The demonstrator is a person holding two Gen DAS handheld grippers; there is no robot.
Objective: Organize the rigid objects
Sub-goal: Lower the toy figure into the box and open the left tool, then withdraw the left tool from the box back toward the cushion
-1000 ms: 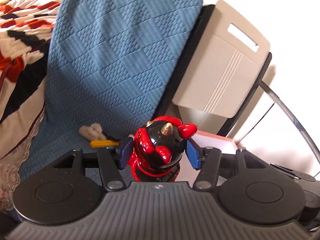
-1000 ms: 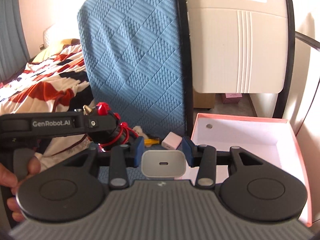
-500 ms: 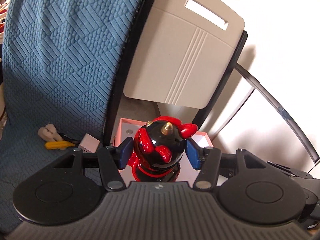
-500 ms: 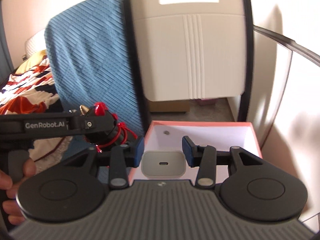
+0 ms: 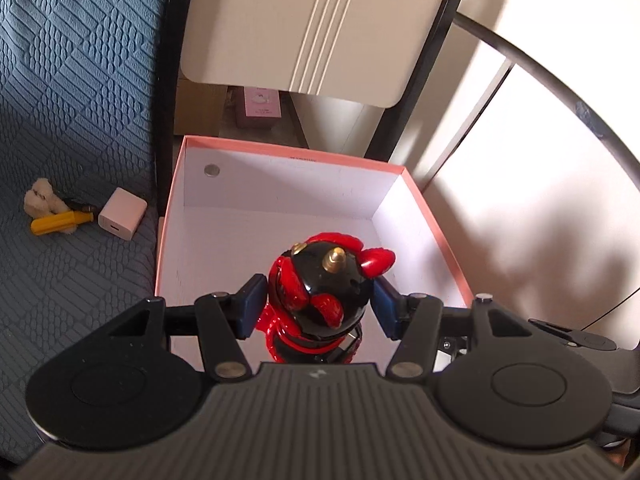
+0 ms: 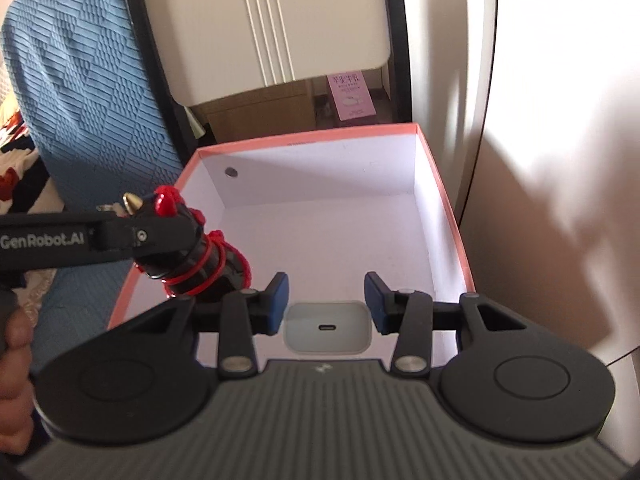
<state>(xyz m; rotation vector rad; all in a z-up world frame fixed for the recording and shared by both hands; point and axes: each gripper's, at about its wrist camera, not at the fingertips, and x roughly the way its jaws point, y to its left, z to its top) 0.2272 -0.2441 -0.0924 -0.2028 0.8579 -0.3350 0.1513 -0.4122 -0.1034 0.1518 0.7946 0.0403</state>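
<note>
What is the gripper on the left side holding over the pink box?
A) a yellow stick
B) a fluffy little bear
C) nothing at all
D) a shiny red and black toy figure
D: the left gripper has its blue pads pressed on the shiny red and black toy figure, above the open pink cardboard box.

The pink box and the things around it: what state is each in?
Pink box: open, nothing lying inside.
Red-and-black figurine: clamped in left tool, over the box.
Grey charger: gripped by right tool.
Pink charger: lying on blue cover.
</note>
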